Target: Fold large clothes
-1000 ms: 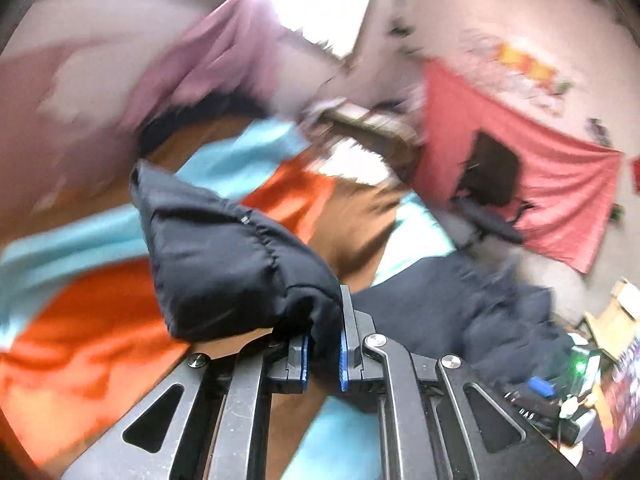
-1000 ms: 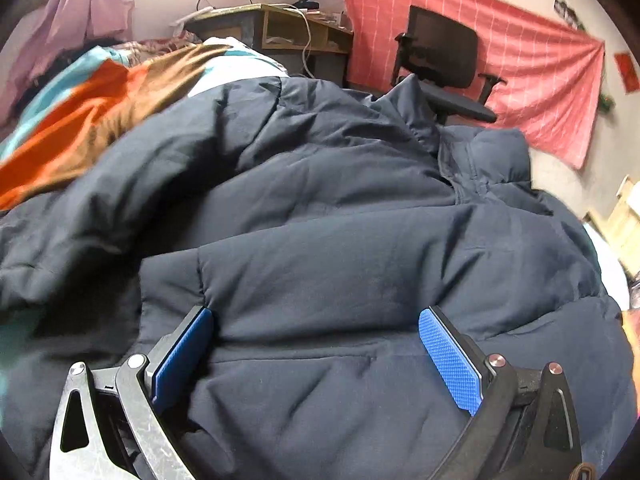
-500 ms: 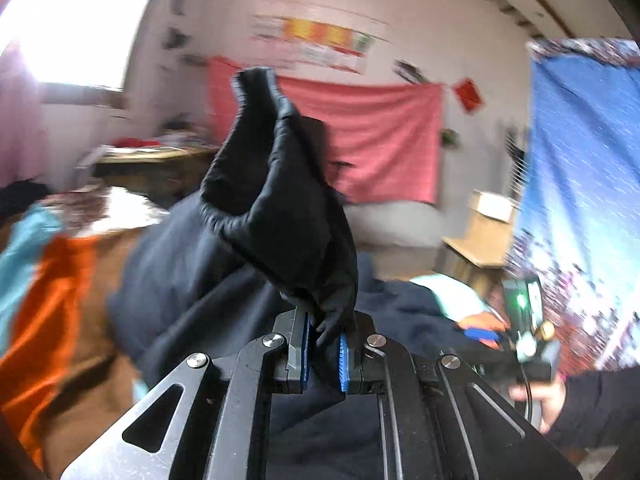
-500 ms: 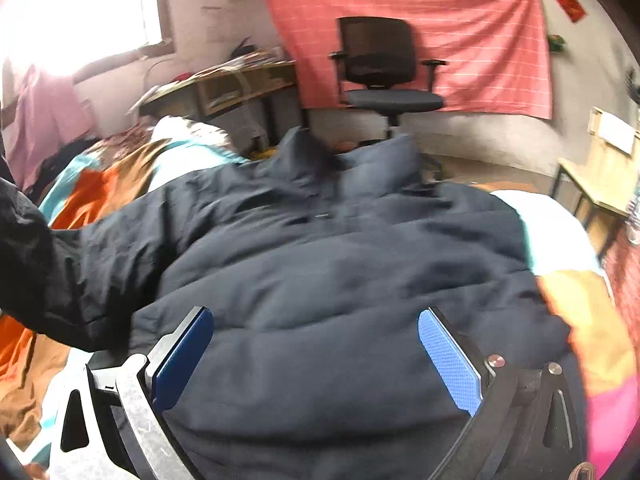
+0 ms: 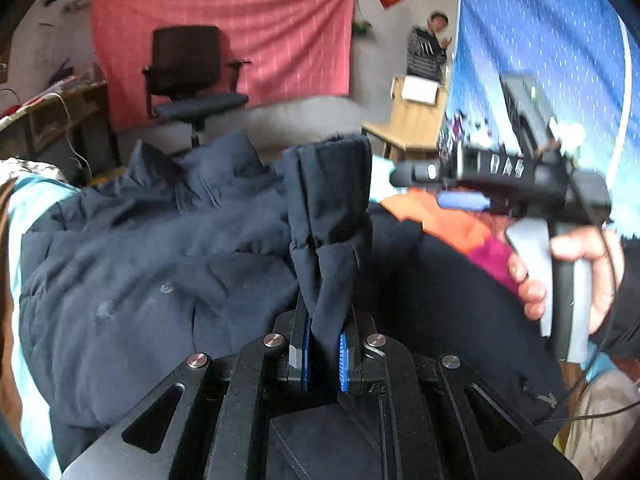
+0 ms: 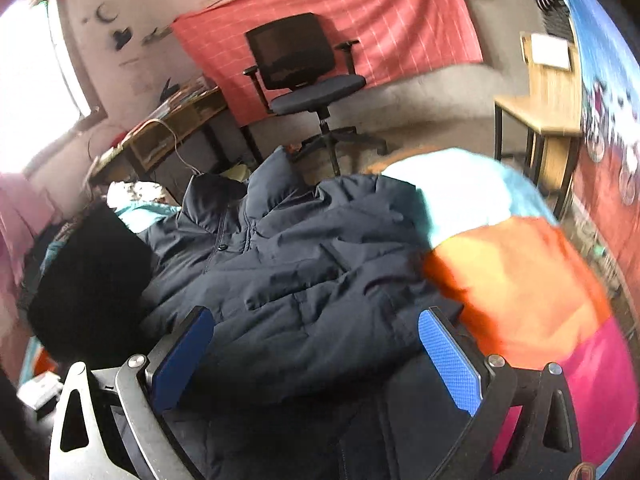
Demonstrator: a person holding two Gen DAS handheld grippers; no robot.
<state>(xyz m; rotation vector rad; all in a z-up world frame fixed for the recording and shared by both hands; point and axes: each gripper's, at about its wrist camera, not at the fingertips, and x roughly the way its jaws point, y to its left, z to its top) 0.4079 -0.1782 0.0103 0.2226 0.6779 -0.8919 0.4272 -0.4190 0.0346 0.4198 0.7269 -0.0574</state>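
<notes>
Bedroom backdrop: a pink-red cloth hung on the wall [image 6: 340, 28] with a black office chair [image 6: 308, 72] parked in front. Spread over the orange, teal and pink bedspread [image 6: 516, 276] is a dark navy puffer jacket [image 6: 288, 280]. Only in the left wrist view, its cuffed sleeve [image 5: 330, 216] is seen pinched upright by the nearly closed left gripper [image 5: 324, 354], and a hand [image 5: 572, 280] around the other tool's handle. The right gripper [image 6: 316, 356] is shown spread wide, empty, over the jacket.
</notes>
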